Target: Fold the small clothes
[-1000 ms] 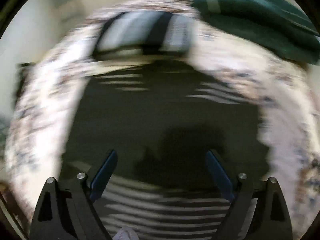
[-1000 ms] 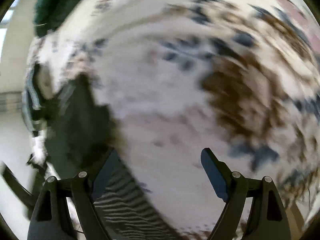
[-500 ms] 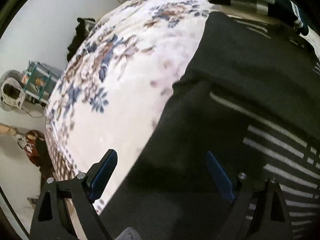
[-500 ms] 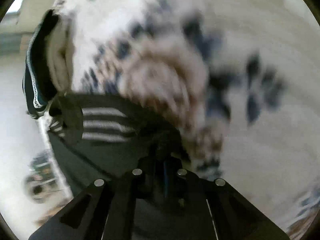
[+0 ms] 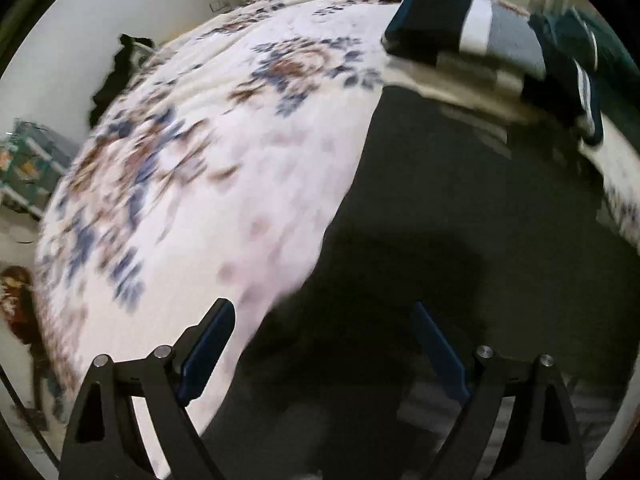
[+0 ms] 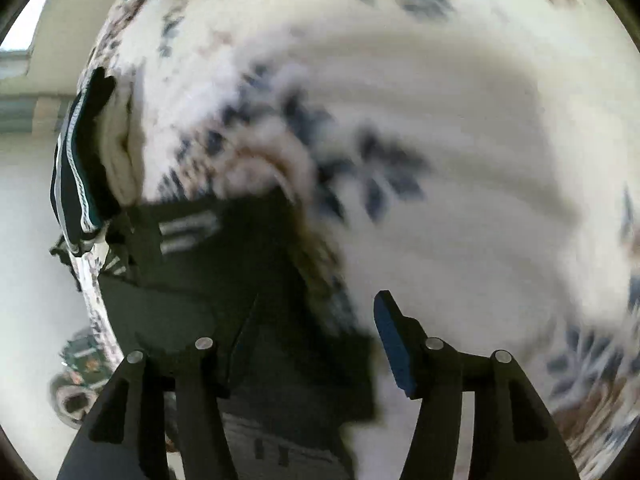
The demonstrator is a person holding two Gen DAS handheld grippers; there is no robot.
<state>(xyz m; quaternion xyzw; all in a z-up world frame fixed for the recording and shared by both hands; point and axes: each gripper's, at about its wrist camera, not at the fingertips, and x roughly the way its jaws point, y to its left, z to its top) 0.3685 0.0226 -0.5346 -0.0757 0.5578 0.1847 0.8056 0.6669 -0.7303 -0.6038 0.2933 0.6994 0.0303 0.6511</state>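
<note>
A dark garment (image 5: 460, 240) with thin pale stripes lies flat on the floral bedspread (image 5: 192, 184). My left gripper (image 5: 324, 344) hovers open over the garment's left edge, one finger above the bedspread and the other above the dark cloth. In the right wrist view the same garment (image 6: 208, 280) fills the lower left. My right gripper (image 6: 320, 340) stands over its right edge and its jaws are opening. Dark cloth lies below and between them, with neither pad pressing on it.
A folded pile of navy, white and grey clothes (image 5: 472, 36) sits beyond the garment, also visible edge-on (image 6: 80, 160). A dark green garment (image 5: 600, 40) lies behind the pile. A green shelf unit (image 5: 24, 168) stands on the floor beside the bed.
The right gripper was shut half a second ago and now has its jaws apart. Both grippers have slid across the garment; the left view now sits at its left edge.
</note>
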